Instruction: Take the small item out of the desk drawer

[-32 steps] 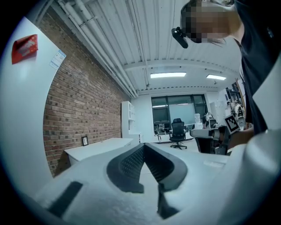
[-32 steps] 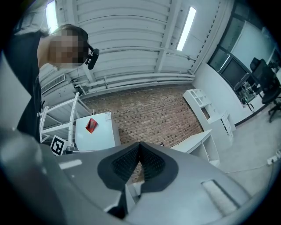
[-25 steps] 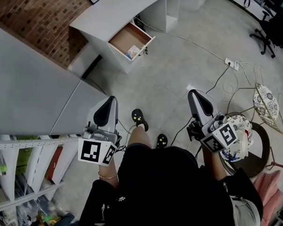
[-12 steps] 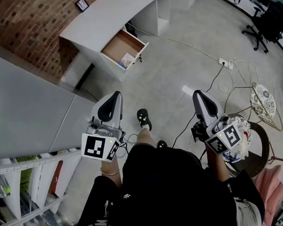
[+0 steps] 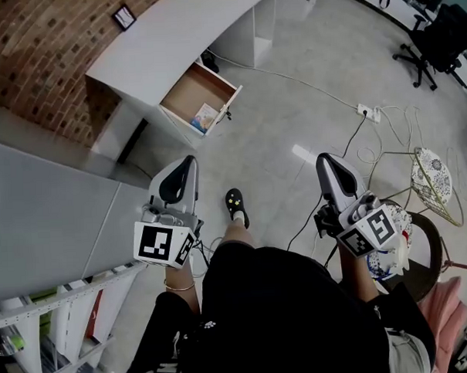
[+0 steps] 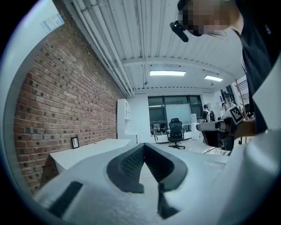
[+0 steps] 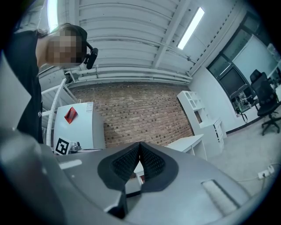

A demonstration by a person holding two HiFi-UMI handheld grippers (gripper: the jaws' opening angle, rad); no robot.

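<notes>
Head view: left hand-held gripper (image 5: 187, 161) points forward, closed.

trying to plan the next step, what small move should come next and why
Probably a step toward the desk, pointing the right tongs at the open drawer. The small item lies near the drawer's front, a stretch of floor away and likely out of reach, and the right tongs and left tongs are both shut and empty.

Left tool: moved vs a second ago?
Yes. The left tool has moved closer to the open drawer; the stretch of floor between them in the head view has shrunk.
</notes>
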